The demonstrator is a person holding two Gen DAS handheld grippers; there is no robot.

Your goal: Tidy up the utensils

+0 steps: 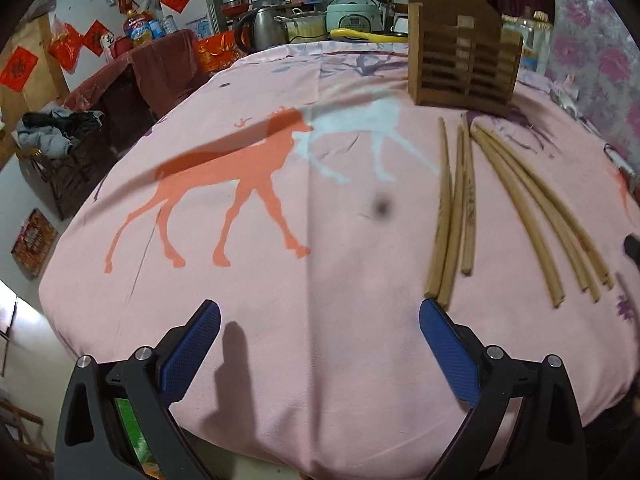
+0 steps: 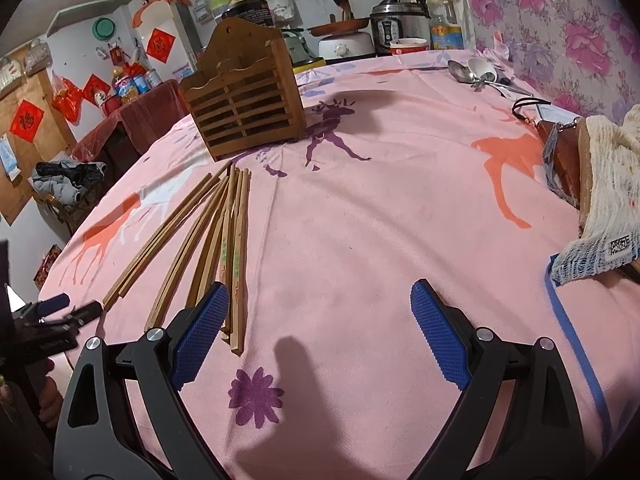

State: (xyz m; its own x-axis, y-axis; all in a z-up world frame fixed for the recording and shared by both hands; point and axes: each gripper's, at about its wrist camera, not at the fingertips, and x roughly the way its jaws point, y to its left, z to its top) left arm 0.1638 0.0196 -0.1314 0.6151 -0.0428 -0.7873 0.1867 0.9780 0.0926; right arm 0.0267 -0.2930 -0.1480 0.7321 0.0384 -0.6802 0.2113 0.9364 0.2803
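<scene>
Wooden chopsticks (image 2: 208, 240) lie fanned before a slatted wooden holder (image 2: 244, 108).

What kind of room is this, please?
Most likely a home kitchen or dining corner. A rice cooker, a kettle and a pressure cooker stand behind a cloth-covered table with chopsticks and a wooden holder.
</scene>
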